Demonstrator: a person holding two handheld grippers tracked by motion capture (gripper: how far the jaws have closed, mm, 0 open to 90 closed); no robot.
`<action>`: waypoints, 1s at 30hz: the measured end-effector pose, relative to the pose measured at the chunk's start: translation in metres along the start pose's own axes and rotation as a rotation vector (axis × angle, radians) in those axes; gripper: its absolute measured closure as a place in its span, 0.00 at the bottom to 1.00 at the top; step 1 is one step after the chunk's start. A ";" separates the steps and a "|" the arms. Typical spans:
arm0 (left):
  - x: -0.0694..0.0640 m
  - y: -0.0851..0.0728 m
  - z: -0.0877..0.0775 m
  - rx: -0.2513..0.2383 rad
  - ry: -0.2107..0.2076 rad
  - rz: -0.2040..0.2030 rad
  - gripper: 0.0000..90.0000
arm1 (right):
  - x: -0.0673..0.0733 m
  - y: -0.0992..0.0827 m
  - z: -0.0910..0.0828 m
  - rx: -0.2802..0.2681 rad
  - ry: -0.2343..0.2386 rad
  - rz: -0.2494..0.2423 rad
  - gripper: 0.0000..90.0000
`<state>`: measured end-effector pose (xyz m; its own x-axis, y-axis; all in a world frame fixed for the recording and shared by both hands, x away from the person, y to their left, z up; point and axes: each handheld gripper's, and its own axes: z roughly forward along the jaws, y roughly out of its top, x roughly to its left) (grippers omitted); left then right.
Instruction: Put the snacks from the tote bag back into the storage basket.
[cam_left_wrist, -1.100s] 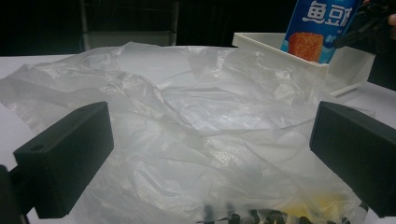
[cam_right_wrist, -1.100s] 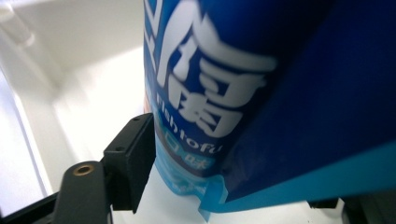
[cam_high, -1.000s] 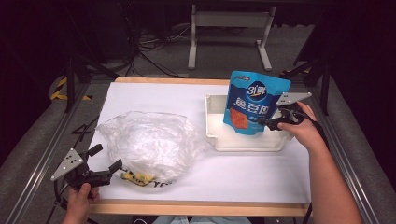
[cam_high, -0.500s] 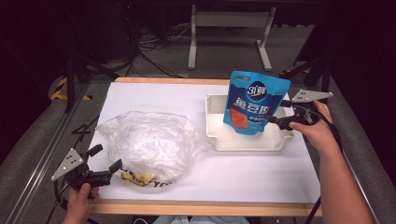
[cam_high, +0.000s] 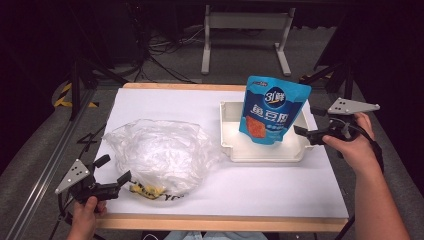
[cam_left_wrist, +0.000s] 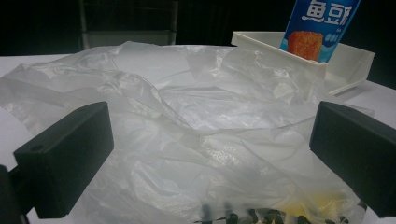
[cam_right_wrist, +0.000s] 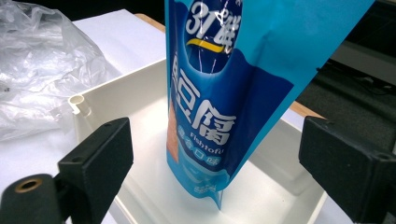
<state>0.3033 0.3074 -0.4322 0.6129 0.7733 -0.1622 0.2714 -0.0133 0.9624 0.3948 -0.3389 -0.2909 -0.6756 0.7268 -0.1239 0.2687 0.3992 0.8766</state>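
Our right gripper (cam_high: 306, 134) hangs released just right of the white tray (cam_high: 265, 152); its jaws have just been opening, with nothing pressed between them. The blue fish-tofu pouch (cam_high: 272, 107) stands upright in that tray at the surface's (cam_high: 250, 185) far right, with bare paper in front. Our left gripper (cam_high: 112, 170), jaws spread, sits at the near left edge against the crumpled clear plastic bag (cam_high: 160, 152), whose printing is blurred.

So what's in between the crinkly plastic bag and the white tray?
Nothing: in the high view, bare white table separates the plastic bag from the white tray.
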 end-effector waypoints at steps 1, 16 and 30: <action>0.000 0.000 0.000 -0.001 0.000 -0.001 0.00 | 0.003 0.001 -0.004 -0.005 0.003 0.000 0.10; -0.001 0.000 0.000 -0.004 -0.001 0.002 0.00 | 0.048 0.012 -0.019 -0.098 0.169 0.007 0.07; -0.001 0.000 0.000 -0.006 -0.002 0.003 0.01 | 0.085 0.002 -0.004 -0.192 0.257 0.016 0.05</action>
<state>0.3027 0.3068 -0.4317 0.6153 0.7720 -0.1595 0.2653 -0.0123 0.9641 0.3353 -0.2779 -0.2977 -0.8303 0.5572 -0.0097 0.1623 0.2584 0.9523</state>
